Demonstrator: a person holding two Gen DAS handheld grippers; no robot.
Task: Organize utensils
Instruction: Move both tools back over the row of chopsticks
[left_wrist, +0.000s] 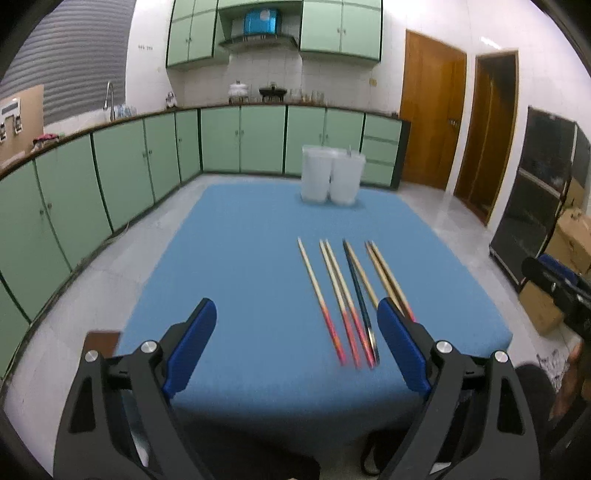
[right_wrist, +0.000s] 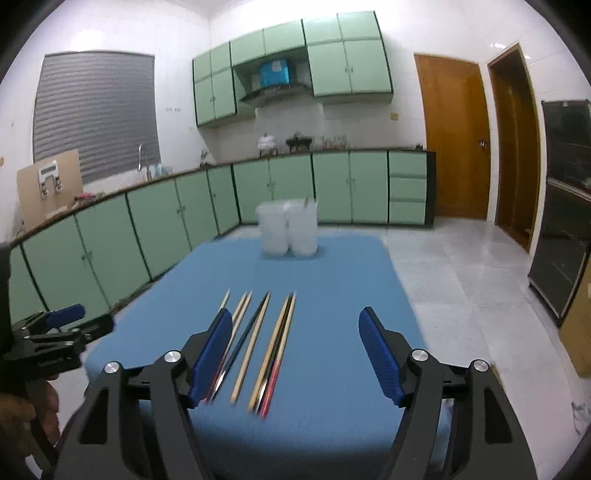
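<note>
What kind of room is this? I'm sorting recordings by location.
Most likely a home kitchen: green base cabinets run under a counter with a sink tap, and wall cabinets flank a range hood. Chopsticks lie on a blue table.

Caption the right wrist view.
Open right gripper above loose wooden chopsticks on blue table, two translucent plastic containers beyond.

Chopsticks (left_wrist: 343, 295) lie side by side on blue tabletop, two white containers (left_wrist: 330, 179) behind.
</note>
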